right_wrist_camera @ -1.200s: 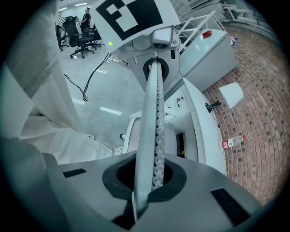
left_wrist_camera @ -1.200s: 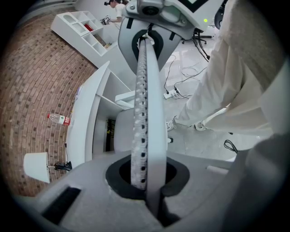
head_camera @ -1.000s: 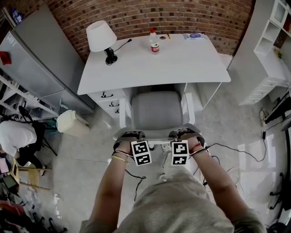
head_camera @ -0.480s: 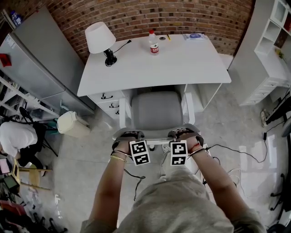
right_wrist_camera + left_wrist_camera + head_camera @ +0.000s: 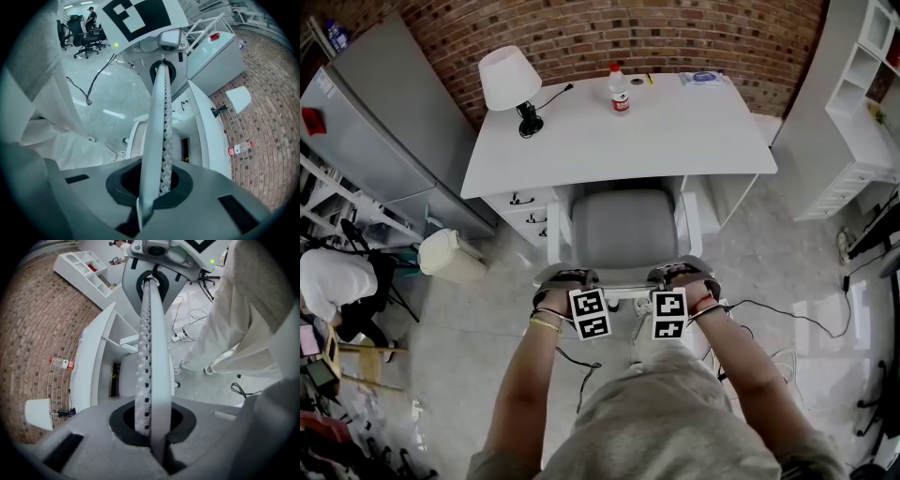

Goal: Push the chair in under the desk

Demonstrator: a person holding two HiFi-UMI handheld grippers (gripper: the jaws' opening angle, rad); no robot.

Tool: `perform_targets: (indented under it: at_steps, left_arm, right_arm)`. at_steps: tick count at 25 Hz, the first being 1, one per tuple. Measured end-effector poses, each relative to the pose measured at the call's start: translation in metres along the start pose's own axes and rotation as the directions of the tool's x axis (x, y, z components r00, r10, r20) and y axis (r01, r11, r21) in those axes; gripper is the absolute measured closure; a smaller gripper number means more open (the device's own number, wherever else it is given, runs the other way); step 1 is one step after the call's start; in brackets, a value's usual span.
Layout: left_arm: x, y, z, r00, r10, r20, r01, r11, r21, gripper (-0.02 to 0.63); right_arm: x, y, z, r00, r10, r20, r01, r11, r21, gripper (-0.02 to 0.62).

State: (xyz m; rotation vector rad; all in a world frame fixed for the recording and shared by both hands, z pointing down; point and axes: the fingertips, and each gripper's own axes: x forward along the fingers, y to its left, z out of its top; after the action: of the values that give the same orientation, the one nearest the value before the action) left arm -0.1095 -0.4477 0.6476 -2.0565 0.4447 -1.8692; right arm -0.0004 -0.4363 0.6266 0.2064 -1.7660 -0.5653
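The chair (image 5: 623, 225) has a grey seat and a white frame, and its front sits under the white desk (image 5: 694, 131). Its backrest top edge (image 5: 623, 274) is nearest me. My left gripper (image 5: 565, 279) is shut on the left end of that edge and my right gripper (image 5: 680, 275) on the right end. In the left gripper view the backrest (image 5: 150, 343), a white rim with perforated grey mesh, runs straight out from between the jaws of the left gripper (image 5: 151, 420). The right gripper view shows the same backrest (image 5: 160, 117) clamped in the right gripper (image 5: 152, 180).
A lamp (image 5: 508, 80) and a bottle (image 5: 620, 89) stand on the desk by the brick wall. Drawers (image 5: 525, 211) sit under the desk's left side, with a bin (image 5: 450, 255) beside them. Right stands a white shelf unit (image 5: 862, 103); cables (image 5: 787, 314) trail over the floor.
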Motion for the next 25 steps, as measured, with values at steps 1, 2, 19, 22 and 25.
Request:
perform_targets:
  at_steps: [1,2,19,22,25]
  left_arm:
    - [0.0001,-0.0004,0.0,1.0,0.0,0.0,0.0,1.0,0.0,0.592]
    - [0.0002,-0.0009,0.0002,1.0,0.001,0.0,-0.001,1.0,0.0,0.592]
    - [-0.001,0.0014,0.0001,1.0,-0.003,0.005,0.003,1.0,-0.009,0.589]
    - [-0.0003,0.0018,0.0001,1.0,0.0,0.007,0.001,1.0,-0.015,0.588]
    - [-0.0026,0.0028,0.0013,1.0,0.005,0.024,-0.004,0.999,-0.042,0.569]
  right_arm:
    - [0.0002,0.0002,-0.0002,1.0,-0.002,-0.003,0.002,1.0,0.0,0.584]
    - [0.0006,0.0005,-0.0008,1.0,-0.006,-0.008,0.006,1.0,-0.004,0.584]
    - [-0.0038,-0.0026,0.0019,0.999,0.039,0.013,-0.039,0.997,0.07,0.583]
    - [-0.0048,-0.0027,0.0027,0.999,0.046,0.026,-0.048,0.995,0.088,0.581]
    - [-0.0068,-0.0027,0.0038,0.998,0.046,0.041,-0.05,0.993,0.11,0.581]
